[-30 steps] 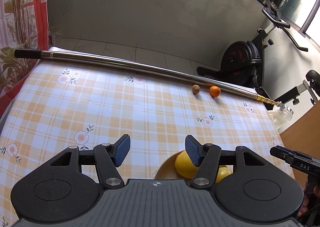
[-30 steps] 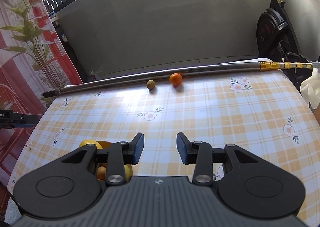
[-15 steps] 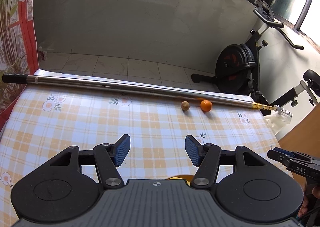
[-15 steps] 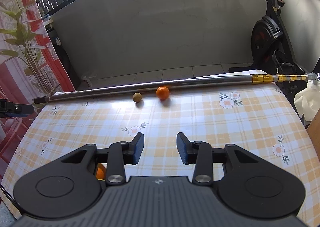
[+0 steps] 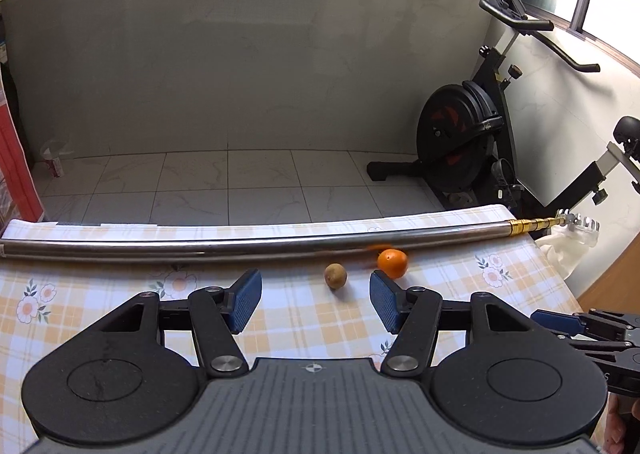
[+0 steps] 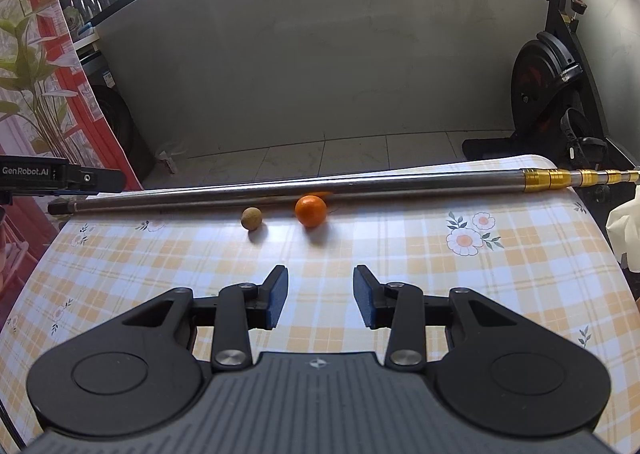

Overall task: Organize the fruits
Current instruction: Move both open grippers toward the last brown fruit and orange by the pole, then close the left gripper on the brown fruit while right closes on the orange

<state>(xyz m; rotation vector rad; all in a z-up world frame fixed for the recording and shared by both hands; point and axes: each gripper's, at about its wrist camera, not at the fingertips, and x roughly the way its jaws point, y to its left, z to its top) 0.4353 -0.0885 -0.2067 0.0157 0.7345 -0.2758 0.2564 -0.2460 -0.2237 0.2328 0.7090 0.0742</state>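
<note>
A small brown kiwi [image 5: 335, 276] and an orange [image 5: 393, 263] lie side by side on the checked tablecloth, close to a long metal pole. My left gripper [image 5: 315, 294] is open and empty. In its view the kiwi shows in the gap just beyond its fingertips, and the orange lies off the right fingertip. My right gripper [image 6: 320, 294] also has its pads apart with nothing between them. It is farther back, with the kiwi [image 6: 252, 218] and the orange [image 6: 311, 210] ahead and slightly left of it.
The metal pole [image 5: 240, 248] lies along the table's far edge, its gold telescopic end [image 6: 560, 177] at the right. An exercise bike [image 5: 460, 142] stands on the tiled floor beyond. White plastic [image 5: 568, 250] hangs at the far right corner. A curtain [image 6: 36, 66] is on the left.
Both grippers have moved forward across the table toward the pole. The bowl of yellow fruit has dropped out of both views. The kiwi and orange are nearer. The jaws have not moved.
</note>
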